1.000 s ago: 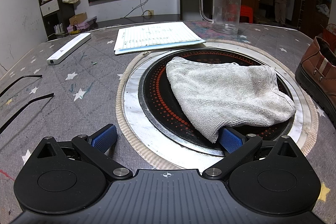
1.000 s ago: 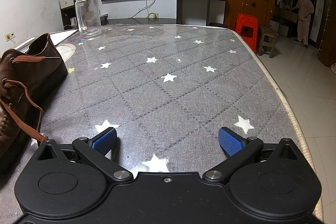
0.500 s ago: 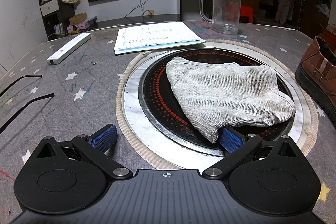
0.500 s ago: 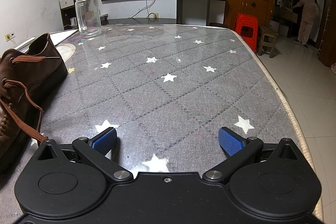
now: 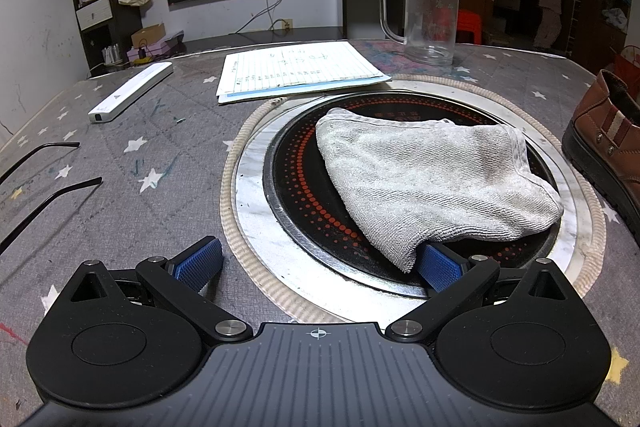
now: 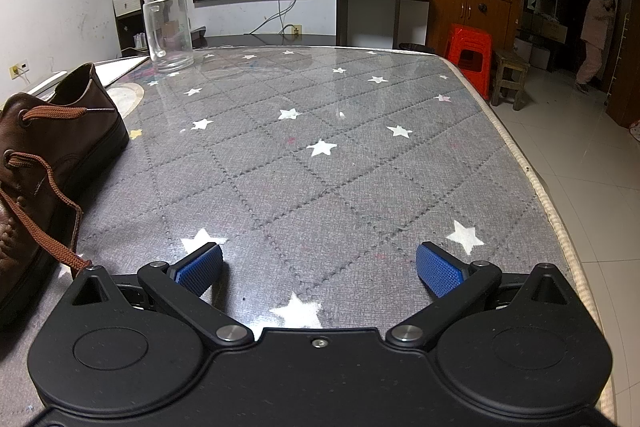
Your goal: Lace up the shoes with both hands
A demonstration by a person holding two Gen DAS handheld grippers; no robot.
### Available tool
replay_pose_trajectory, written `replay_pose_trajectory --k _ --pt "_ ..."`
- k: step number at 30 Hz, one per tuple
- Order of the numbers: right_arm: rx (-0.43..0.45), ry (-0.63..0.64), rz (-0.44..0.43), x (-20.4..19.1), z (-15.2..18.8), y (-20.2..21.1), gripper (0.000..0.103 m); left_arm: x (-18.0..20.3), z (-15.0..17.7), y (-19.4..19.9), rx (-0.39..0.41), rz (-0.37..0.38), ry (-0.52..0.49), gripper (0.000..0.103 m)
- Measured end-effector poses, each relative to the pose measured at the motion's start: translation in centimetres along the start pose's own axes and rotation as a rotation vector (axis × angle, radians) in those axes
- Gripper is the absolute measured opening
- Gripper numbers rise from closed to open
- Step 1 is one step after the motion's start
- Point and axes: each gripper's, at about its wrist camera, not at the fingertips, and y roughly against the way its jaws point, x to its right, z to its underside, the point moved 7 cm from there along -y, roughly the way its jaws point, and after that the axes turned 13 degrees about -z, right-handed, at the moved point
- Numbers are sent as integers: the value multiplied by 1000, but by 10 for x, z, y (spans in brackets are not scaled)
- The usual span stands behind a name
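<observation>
Light: dim, indoor, from overhead.
Glare: far tabletop (image 6: 304,75) shone.
Distortion: fisheye bent edges, corners vignetted.
Focus: sharp near, doorway murky.

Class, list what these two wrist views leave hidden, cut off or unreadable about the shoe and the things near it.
- Shoe, right wrist view: toe cut off by the left edge.
- Shoe, left wrist view: only the heel shows at the right edge.
- Lace end: hidden behind the right gripper body.
- Left gripper: towel covers one fingertip.
- Paper: writing too small.
</observation>
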Motion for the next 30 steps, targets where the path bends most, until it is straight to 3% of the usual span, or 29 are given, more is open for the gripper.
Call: replay_pose_trajectory --k 30 --pt "-1 -1 -1 2 0 0 103 9 6 11 -3 7 10 103"
